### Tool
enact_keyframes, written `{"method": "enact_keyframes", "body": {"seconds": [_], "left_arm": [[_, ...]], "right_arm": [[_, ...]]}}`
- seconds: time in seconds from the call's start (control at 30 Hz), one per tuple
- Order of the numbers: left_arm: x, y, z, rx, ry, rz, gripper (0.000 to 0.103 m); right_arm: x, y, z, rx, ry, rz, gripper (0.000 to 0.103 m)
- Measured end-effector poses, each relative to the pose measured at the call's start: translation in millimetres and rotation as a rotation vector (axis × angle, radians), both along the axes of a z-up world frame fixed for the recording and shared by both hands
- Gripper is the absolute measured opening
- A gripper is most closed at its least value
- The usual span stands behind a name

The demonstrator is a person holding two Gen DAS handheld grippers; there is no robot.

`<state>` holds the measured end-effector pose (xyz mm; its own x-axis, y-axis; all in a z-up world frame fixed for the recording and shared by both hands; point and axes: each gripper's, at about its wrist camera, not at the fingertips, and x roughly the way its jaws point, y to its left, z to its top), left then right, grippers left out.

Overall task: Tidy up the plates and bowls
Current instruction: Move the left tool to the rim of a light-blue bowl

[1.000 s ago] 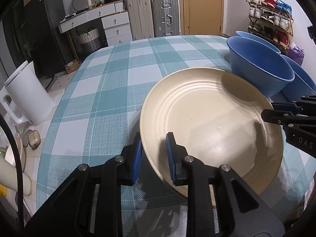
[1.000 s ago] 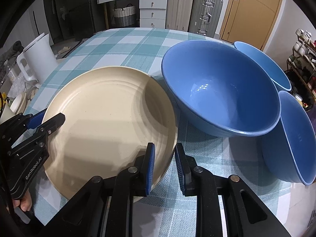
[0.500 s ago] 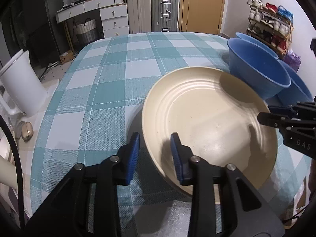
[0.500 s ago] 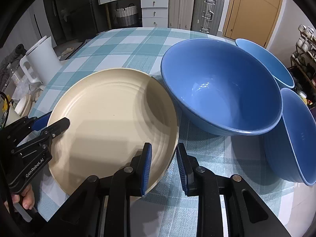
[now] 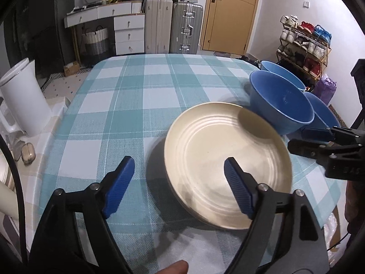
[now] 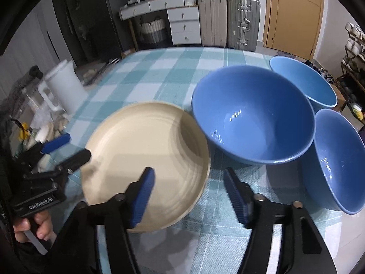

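Cream plate (image 5: 228, 159) near table edge (image 5: 328, 207) (both tongs spread)

Left gripper (image 5: 179, 180) spread wide (holding nothing) over the cream plate (image 5: 228, 162) on the tablecloth (image 5: 127, 105).

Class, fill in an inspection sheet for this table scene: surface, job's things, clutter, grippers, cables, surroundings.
Surface: checked tablecloth over the table.
Job's things: cream plate lying flat; three blue bowls, largest beside it, two more behind and right.
Clutter: nothing seen on the cloth.
Grippers: left gripper and right gripper both open, holding nothing.
Cables: black cable at the left edge.
Surroundings: white kettle, suitcases, door, shoe rack.
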<state>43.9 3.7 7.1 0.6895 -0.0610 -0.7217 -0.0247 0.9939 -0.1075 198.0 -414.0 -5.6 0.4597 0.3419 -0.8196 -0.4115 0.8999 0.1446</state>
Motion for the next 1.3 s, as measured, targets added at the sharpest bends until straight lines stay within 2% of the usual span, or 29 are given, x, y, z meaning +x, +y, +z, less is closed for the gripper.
{"method": "enact_keyframes", "body": {"seconds": [0.07,0.1,0.17,0.2,0.23,0.27,0.33,0.6,0.73,0.97,1.13,1.3], "left_arm": [[-1.7,-1.6,3.3,-0.015,0.000,-0.004,0.082],[-3.1,-3.4,6.2,-0.022,0.000,-0.014,0.082],[-5.8,-7.6,10.5,-0.034,-0.005,-0.033,0.088],[-7.7,-9.9,13.2,-0.040,-0.010,-0.043,0.091],[-9.7,-13.0,15.9,-0.044,-0.014,-0.053,0.100],[-11.3,-15.3,18.5,-0.049,-0.021,-0.060,0.102],[-15.5,-21.1,25.2,-0.059,-0.035,-0.083,0.102],[-18.3,-39.6,52.7,-0.094,-0.079,-0.127,0.102],[-5.4,-48.8,70.9,-0.103,-0.100,-0.139,0.102],[16.3,-67.9,102.3,-0.072,-0.133,-0.178,0.102],[36.4,-81.5,122.2,-0.045,-0.157,-0.190,0.102],[56.3,-92.1,134.9,-0.052,-0.173,-0.198,0.102]], "right_arm": [[-2.4,-4.8,9.2,0.018,-0.018,-0.002,0.086],[-3.2,-6.4,12.7,0.023,-0.024,-0.003,0.088],[-4.3,-11.8,19.6,0.033,-0.034,-0.010,0.098],[-5.1,-14.7,22.7,0.037,-0.042,-0.016,0.098],[-5.9,-18.3,25.8,0.043,-0.049,-0.020,0.098],[-6.4,-22.1,28.6,0.053,-0.054,-0.024,0.099],[-7.0,-29.8,33.3,0.068,-0.062,-0.036,0.102],[-11.3,-77.9,63.6,0.108,-0.118,-0.110,0.102],[-14.6,-101.6,86.0,0.126,-0.170,-0.143,0.102],[-18.6,-135.6,124.9,0.146,-0.251,-0.180,0.102],[-13.5,-150.8,144.3,0.132,-0.277,-0.192,0.102],[-3.8,-170.0,154.0,0.143,-0.265,-0.222,0.102]]}}
